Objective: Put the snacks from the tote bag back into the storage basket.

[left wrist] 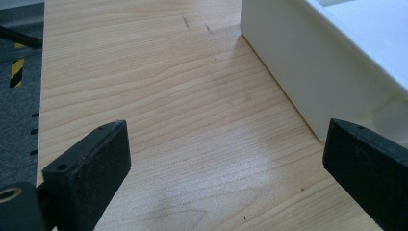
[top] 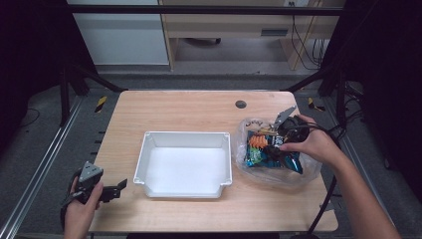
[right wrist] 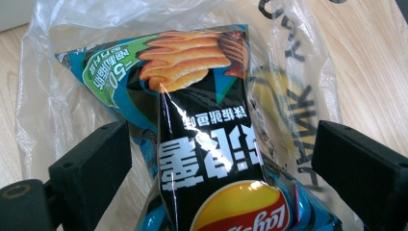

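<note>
White tray (top: 149, 164) mid-counter (top: 174, 107). Right claw (right wrist: 219, 159) spread, straddling chip bag (right wrist: 211, 144) inside plastic bag (top: 308, 174) right of tray. Left claw (left wrist: 226, 163) spread, left of tray.

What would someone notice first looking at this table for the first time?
Most likely the bright chip bag, lying on a clear plastic bag at the table's right side, with the right gripper open around it. Next comes the empty white tray in the middle of the wooden table. The left gripper sits open at the near left corner, holding nothing.
</note>
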The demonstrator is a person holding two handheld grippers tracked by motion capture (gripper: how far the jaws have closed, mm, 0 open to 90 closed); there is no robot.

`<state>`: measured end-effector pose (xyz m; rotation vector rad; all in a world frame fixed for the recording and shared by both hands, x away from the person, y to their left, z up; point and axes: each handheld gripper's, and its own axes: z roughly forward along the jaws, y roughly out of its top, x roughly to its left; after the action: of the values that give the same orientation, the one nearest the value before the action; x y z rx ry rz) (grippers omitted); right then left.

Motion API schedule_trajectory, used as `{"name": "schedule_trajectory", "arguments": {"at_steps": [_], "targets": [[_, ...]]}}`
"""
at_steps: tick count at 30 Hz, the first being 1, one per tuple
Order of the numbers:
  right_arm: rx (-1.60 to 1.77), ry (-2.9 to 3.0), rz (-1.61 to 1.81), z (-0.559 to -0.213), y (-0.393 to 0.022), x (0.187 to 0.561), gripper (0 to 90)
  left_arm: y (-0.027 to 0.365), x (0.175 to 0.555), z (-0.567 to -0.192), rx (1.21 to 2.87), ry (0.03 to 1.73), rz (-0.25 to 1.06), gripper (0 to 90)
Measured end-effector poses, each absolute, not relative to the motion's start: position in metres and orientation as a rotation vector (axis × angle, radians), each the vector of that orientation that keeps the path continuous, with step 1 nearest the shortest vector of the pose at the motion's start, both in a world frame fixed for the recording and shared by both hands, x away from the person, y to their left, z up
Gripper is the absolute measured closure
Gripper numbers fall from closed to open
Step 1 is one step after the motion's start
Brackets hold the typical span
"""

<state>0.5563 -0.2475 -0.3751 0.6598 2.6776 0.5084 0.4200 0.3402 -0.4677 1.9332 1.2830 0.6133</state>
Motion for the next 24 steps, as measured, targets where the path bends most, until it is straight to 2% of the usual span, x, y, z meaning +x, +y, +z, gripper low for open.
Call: {"name": "schedule_trajectory", "arguments": {"at_steps": [24], "targets": [[0.597, 2.737, 0.488, -0.388, -0.229, 0.560, 6.9, 0.339, 0.420, -0.468, 1.939, 1.283, 0.607, 2.5]]}}
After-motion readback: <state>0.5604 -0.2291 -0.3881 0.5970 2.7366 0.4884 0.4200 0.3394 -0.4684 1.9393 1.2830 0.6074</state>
